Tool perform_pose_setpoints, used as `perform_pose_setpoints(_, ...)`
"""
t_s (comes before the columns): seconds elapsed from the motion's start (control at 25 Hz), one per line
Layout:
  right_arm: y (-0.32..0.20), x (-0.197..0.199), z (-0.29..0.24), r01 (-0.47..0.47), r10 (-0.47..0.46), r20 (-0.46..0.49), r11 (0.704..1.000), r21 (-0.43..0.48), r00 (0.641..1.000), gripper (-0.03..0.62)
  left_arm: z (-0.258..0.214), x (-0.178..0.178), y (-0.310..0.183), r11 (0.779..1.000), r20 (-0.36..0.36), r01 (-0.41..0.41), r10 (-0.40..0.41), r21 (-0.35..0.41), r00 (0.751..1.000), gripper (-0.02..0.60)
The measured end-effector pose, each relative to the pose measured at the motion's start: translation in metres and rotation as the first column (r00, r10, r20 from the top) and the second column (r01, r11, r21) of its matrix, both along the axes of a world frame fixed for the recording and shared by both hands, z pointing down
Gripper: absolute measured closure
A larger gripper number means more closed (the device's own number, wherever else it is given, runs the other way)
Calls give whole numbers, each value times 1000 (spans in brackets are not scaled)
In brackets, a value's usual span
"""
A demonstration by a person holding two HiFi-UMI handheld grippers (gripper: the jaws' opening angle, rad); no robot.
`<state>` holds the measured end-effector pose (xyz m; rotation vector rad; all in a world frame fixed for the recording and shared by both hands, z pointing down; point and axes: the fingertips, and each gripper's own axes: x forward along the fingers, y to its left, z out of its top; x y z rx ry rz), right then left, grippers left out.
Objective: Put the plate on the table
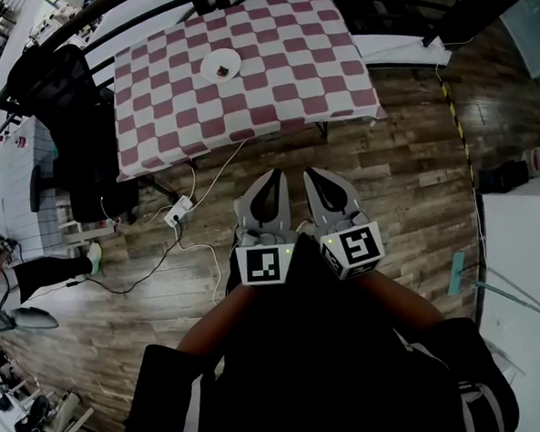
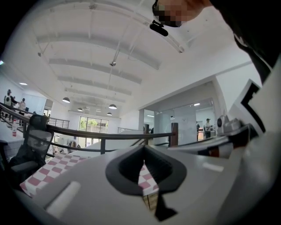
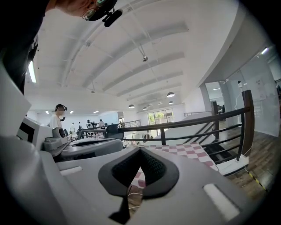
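On checkered table (image 1: 289, 81), plate (image 1: 220, 67) holds small dark item (image 1: 226, 72). Both left hand-held gripper (image 1: 273, 178), right hand-held gripper (image 1: 311, 176) pressed together, empty.

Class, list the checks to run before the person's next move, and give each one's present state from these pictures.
1. Plate rests on the table: ok, on its checked top.
2. Left gripper empty: ok, jaws together on nothing.
3. Right gripper empty: ok, jaws together on nothing.
4. Both grippers clear of the table: ok, short of its near edge.
5. Floor ahead clear: not ok, a white cable lies there.
6. Dark item on the plate identified: cannot tell, too small.
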<state>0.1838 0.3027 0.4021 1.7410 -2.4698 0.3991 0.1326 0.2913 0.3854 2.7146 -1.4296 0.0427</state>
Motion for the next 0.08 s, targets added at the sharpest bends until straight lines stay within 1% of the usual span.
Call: perform_pose_setpoints(0.08, -4, -2, 1, -2, 2, 2, 1000, -8, 1000, 597, 4, -1, -4, 1000, 11, -8, 8, -13, 1000, 572)
